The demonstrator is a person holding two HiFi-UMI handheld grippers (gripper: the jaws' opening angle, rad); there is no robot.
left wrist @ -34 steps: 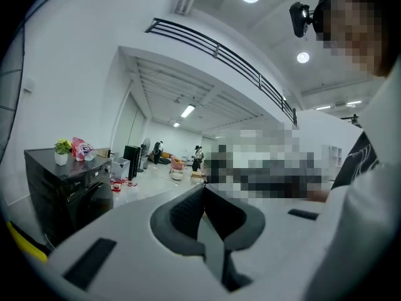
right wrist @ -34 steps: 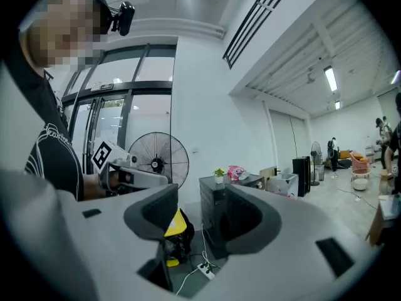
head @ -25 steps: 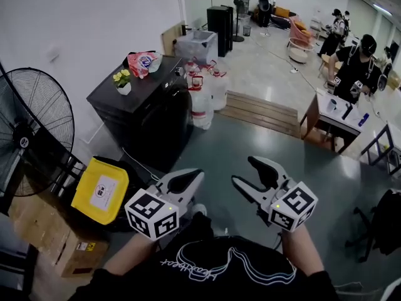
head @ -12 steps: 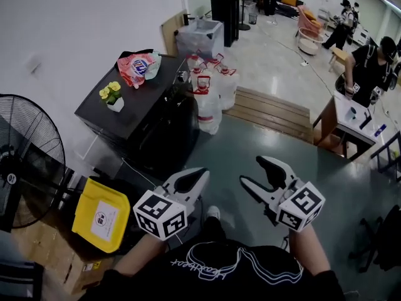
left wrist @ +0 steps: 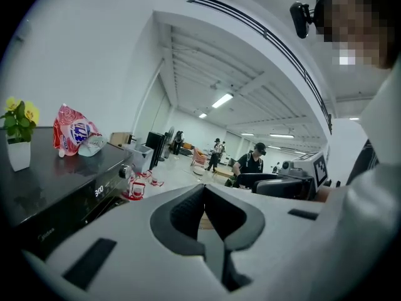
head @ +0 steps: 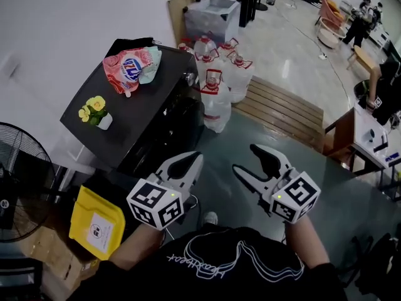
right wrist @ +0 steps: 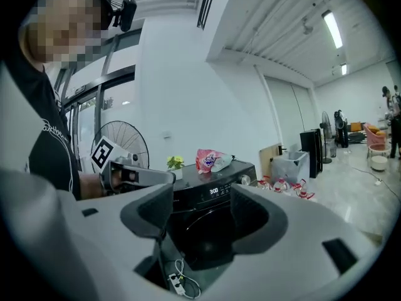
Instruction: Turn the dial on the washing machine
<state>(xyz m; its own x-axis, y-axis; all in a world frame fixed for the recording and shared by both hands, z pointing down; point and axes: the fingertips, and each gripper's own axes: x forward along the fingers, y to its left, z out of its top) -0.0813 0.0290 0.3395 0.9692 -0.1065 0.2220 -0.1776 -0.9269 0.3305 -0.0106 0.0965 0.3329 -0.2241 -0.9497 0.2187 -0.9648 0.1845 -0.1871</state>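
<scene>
The black washing machine [head: 135,115] stands against the white wall, ahead of me and to the left. Its silver dial [head: 190,78] sits at the right end of the control panel; the dial [right wrist: 245,180] also shows beside the lit display [right wrist: 214,190] in the right gripper view. My left gripper [head: 188,163] is held in the air in front of the machine, its jaws shut and empty. My right gripper [head: 250,160] hovers beside it, open with nothing between its fingers. Both are well short of the dial. The left gripper view shows the dial [left wrist: 126,171] off to the left.
On the machine's top lie a pink detergent bag [head: 128,64] and a small flower pot [head: 97,113]. Several water jugs [head: 216,83] stand right of it, then a wooden pallet [head: 282,108]. A fan [head: 15,187] and a yellow box [head: 94,224] are at the left. People work at the far right.
The washing machine has come nearer and larger in the head view, which now looks down more steeply. Both grippers keep the same pose: left shut, right open.
</scene>
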